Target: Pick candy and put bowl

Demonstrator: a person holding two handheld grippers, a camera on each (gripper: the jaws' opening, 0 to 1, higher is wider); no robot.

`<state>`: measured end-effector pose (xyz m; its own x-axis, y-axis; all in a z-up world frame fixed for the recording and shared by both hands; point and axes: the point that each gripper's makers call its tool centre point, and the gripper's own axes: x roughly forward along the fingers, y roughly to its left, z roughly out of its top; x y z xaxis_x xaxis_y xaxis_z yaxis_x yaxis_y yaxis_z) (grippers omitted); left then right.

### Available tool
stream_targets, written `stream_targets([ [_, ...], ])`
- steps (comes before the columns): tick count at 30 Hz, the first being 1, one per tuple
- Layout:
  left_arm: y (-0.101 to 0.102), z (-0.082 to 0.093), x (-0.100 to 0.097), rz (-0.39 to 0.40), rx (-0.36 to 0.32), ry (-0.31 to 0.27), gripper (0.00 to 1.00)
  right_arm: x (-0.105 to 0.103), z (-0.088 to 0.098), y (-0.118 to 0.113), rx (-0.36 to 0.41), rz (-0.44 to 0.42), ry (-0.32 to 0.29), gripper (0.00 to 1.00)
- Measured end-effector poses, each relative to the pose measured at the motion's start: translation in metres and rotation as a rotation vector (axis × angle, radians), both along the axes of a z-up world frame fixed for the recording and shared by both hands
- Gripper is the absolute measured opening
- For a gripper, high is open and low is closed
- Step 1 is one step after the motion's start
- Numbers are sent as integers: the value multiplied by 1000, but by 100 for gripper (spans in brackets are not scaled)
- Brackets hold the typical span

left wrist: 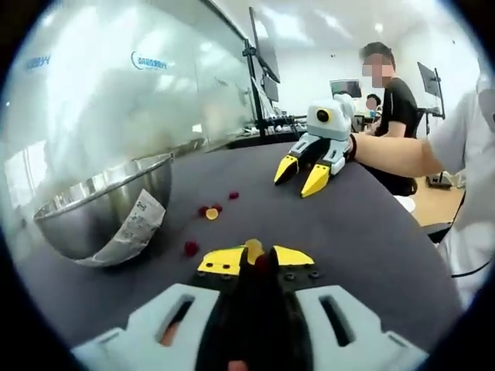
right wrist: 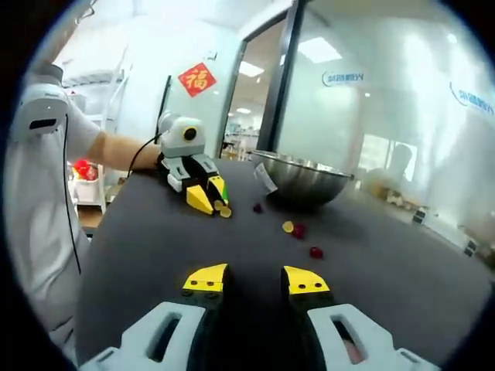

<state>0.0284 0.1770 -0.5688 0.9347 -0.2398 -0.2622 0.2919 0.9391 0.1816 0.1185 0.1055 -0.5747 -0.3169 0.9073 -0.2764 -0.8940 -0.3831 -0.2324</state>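
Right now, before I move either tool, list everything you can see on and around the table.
Steel bowl: one, silver, white label on its side, at the table's far edge by the glass wall.
Yellow candy: one, held in the left tool's tips.
Loose candies: about five, four dark red and one yellow, on the cloth in front of the bowl.
Table: one, dark grey cloth top.
Red paper ornament: one, on the wall.
Left tool: white body, yellow tips, closed on the yellow candy.
Right tool: white, yellow tips, open, above bare cloth.
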Motion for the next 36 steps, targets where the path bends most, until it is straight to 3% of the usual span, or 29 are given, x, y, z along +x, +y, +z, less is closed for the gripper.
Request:
stream_targets([
  [19, 0, 9, -7, 3, 15, -42, 5, 2, 0, 0, 4, -1, -3, 22],
  [25, 5, 17, -13, 9, -6, -67, 5, 16, -2, 5, -22, -65, 33, 23],
  [29, 7, 29, -17, 4, -49, -106, 5, 27, -6, 18, -72, -136, 75, 23],
  [36, 22, 35, -15, 24, -56, -135, 5, 33, -6, 44, -105, -167, 104, 23],
])
